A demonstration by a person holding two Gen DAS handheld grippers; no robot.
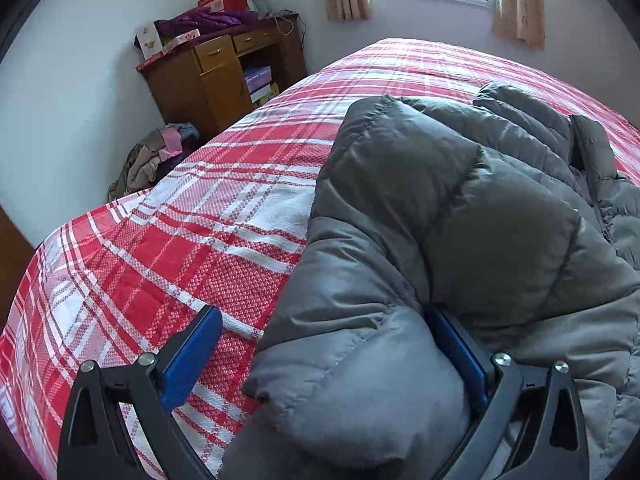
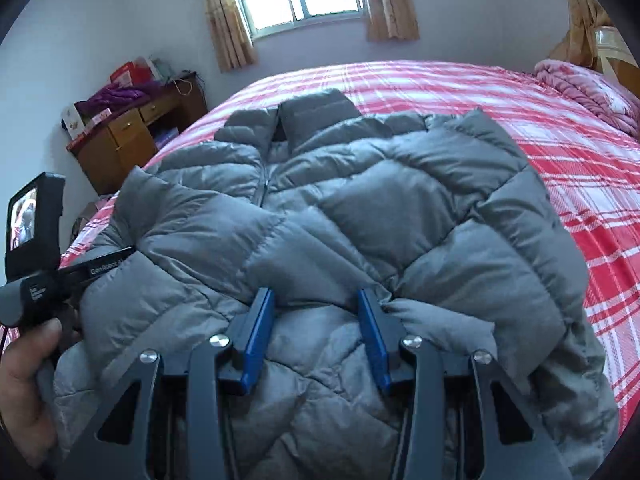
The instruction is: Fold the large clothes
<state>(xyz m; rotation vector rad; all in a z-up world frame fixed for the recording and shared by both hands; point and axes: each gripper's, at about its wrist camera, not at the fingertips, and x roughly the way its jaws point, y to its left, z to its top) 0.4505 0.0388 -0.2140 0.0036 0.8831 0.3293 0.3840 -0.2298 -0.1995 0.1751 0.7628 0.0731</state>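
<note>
Right wrist view: a grey puffer jacket (image 2: 320, 208) lies front-up across the red-and-white plaid bedspread (image 2: 560, 168), collar toward the window at top centre, zip running down just left of centre, hem at the bottom of the frame under the right gripper (image 2: 316, 328). Its blue pads (image 2: 258, 332) sit either side of a puffed ridge near the hem and look pressed into the fabric, so I read it as clenched on the jacket, tho the padding bulges enough that how firm the grip is can't be judged. Left wrist view: the left gripper (image 1: 320, 364) stands wide apart, released; the jacket's edge fills the right half of the gap against the right-hand pad (image 1: 456, 352) while the left-hand pad hangs clear over the bedspread, nothing pinched. Handling, as a guess: light, very soft, springy fill, slick shell, so folds prob. puff back open and slide; not fragile. Best hold is at seams or hem/sleeve edges where fabric is thin, not mid-baffle. Writing: lower left of the right wrist view, the other gripper's bar reads "GenRobot" w/ more letters cut off; small white print on its handle is too small to read; no label legible on the jacket
</note>
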